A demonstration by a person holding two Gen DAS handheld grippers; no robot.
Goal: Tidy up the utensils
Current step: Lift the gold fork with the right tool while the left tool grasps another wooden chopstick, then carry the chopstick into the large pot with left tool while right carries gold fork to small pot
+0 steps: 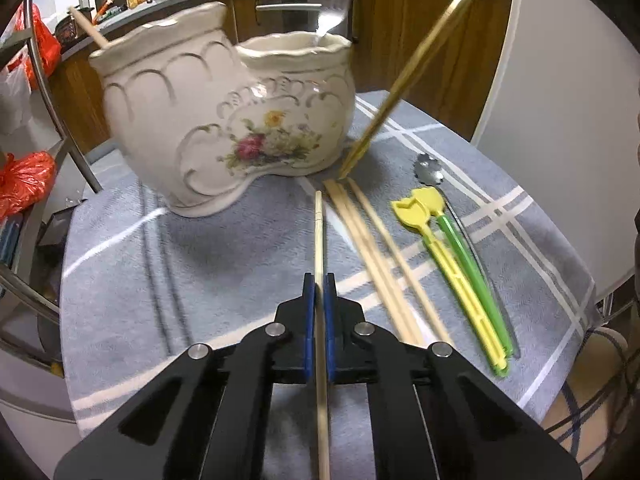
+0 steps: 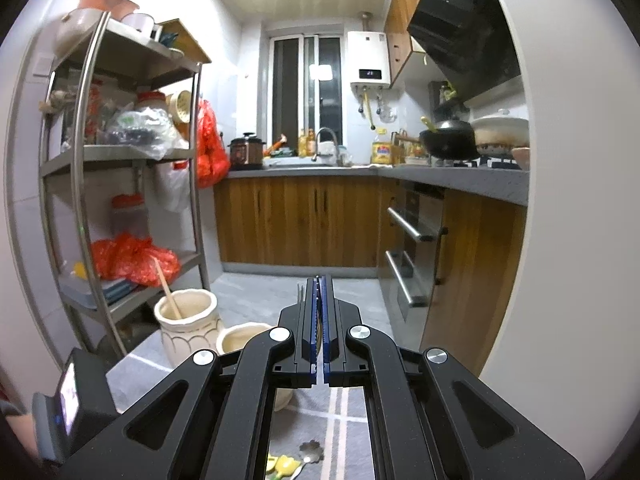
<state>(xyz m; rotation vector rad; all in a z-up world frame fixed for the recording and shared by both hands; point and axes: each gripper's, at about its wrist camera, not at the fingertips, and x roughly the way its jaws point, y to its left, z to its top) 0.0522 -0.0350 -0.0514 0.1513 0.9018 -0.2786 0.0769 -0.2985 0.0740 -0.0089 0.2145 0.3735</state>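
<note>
My left gripper (image 1: 319, 280) is shut on a wooden chopstick (image 1: 319, 232) that points toward the cream floral ceramic holder (image 1: 224, 120), whose taller left compartment holds one chopstick (image 1: 89, 26). Several more chopsticks (image 1: 372, 248) lie on the grey cloth, beside yellow (image 1: 444, 256) and green (image 1: 468, 256) plastic utensils and a metal spoon (image 1: 430, 168). A gold utensil (image 1: 416, 68) hangs tilted over the table with its tip near the chopsticks, its top held up out of frame. My right gripper (image 2: 319, 284) is shut on a thin gold handle (image 2: 318, 322), high above the holder (image 2: 188, 320).
The round table (image 1: 160, 280) has a grey checked cloth. A metal shelf rack with red bags (image 2: 132, 256) stands at the left. Wooden kitchen cabinets (image 2: 300, 224) and an oven lie beyond. A white panel (image 1: 560, 100) stands at the right.
</note>
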